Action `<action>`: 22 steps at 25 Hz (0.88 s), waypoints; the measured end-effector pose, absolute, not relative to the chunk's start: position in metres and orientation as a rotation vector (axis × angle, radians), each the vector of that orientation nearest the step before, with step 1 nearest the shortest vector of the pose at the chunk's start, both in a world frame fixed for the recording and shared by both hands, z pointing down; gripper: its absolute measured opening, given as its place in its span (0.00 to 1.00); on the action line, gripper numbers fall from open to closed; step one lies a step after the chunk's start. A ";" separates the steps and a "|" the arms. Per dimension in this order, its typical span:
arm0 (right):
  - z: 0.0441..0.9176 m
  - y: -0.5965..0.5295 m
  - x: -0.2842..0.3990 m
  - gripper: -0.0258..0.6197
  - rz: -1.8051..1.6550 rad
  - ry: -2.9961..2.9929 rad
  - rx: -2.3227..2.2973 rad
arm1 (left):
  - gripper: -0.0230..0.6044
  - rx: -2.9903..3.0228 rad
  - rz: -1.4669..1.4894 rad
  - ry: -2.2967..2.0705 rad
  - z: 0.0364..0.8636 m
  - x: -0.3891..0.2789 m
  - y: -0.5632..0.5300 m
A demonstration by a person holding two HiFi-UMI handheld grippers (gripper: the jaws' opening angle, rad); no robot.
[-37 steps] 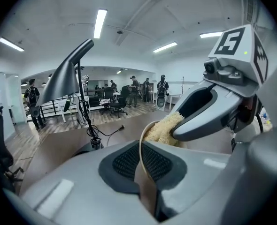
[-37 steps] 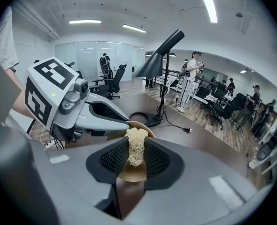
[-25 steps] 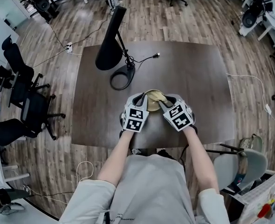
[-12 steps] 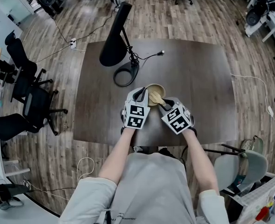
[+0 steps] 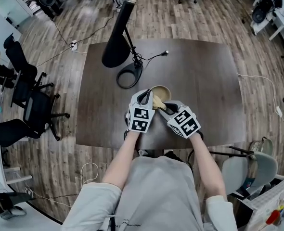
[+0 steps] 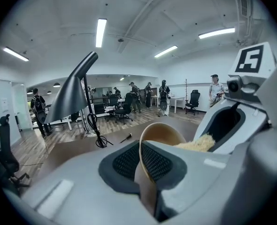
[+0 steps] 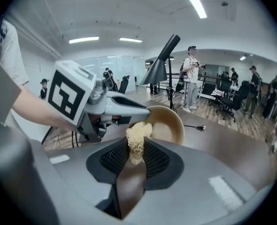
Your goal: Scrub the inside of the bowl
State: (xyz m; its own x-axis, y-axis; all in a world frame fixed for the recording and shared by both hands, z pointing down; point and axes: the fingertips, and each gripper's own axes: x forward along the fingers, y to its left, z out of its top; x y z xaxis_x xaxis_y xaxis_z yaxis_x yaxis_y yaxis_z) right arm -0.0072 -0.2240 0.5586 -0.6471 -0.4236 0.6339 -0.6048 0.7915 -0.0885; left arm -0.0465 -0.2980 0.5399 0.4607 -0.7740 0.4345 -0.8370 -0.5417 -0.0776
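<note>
Clamping the tan bowl (image 5: 163,91) by its rim, the left hand-held gripper (image 5: 145,96) holds it on the desk (image 5: 200,76) near the lamp base (image 5: 129,76), while the right hand-held gripper (image 5: 162,107), closed on a yellowish scrubber (image 5: 157,101), sets it at the bowl's near edge.

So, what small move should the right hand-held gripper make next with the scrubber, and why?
Probably push the scrubber forward into the bowl and rub its inner wall. The right hand-held gripper pinches the scrubber at the bowl's edge, while the left hand-held gripper clamps the rim, steadying it.
</note>
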 end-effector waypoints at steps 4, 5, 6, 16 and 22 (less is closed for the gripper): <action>0.538 -0.229 0.024 0.21 0.442 -2.395 0.781 | 0.06 2.575 0.688 -1.422 0.540 -0.051 -0.298; 0.532 -0.232 0.034 0.21 0.437 -2.393 0.799 | 0.06 2.584 0.717 -1.424 0.543 -0.052 -0.298; 0.524 -0.237 0.044 0.21 0.433 -2.395 0.828 | 0.06 2.596 0.752 -1.426 0.545 -0.054 -0.298; 0.501 -0.280 0.021 0.21 0.485 -2.390 0.726 | 0.06 2.843 1.025 -1.314 0.555 -0.026 -0.272; 0.525 -0.271 0.012 0.21 0.611 -2.315 0.533 | 0.06 3.020 1.204 -1.224 0.551 -0.010 -0.256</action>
